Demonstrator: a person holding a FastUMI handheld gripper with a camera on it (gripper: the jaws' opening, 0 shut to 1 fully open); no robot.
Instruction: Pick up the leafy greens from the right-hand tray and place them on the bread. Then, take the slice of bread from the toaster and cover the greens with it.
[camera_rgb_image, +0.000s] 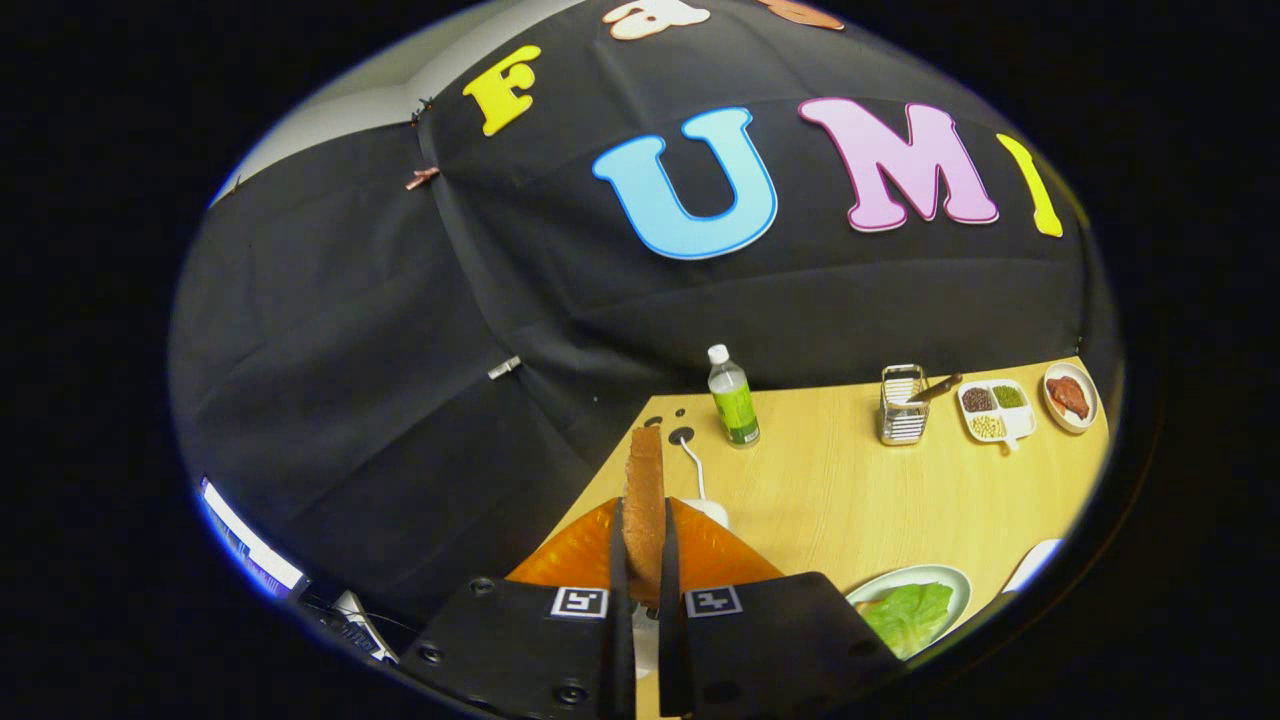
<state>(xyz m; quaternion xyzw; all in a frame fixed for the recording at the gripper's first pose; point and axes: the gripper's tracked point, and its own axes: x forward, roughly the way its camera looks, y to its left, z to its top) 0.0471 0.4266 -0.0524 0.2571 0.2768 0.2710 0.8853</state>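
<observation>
Over the wooden table (850, 490) I have the gripper (644, 560) clamped on the bread slice (645, 510) standing edge-on above the orange toaster (720, 555), and a careless swing toward the leafy greens (910, 615) on their plate (955, 578) could, I judge, let the thin slice twist loose.

Black cloth wall (420, 330) hangs in creases behind a pale wooden worktop (840, 490); a lit screen (250, 545) glows beside it.

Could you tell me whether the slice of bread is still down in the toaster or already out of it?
Out: the bread slice stands on edge, clamped between the gripper fingers, above the orange toaster.
</observation>
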